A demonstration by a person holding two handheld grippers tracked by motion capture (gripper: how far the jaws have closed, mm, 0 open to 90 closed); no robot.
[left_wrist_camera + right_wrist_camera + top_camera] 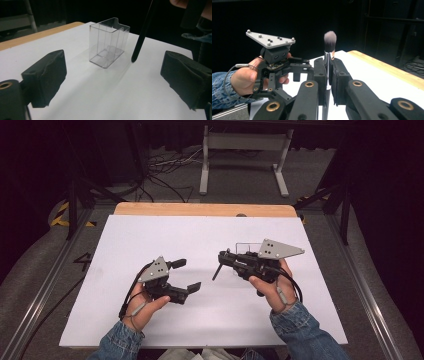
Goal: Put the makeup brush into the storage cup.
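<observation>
White board underfoot: your right gripper (329,75) pinches the makeup brush (329,42), handle tip hanging just beside the clear box (108,42). Your left gripper (182,275), jaws spread and empty, faces that box.

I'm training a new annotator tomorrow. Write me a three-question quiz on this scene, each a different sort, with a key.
1. True or false: the right tool is shut on the makeup brush.
2. The left tool is: A) shut on the clear plastic box, B) open with nothing between its jaws, C) shut on the brush.
3. Fill in: the clear plastic box stands ______ on the white board.

Key: 1 true; 2 B; 3 upright.
</observation>
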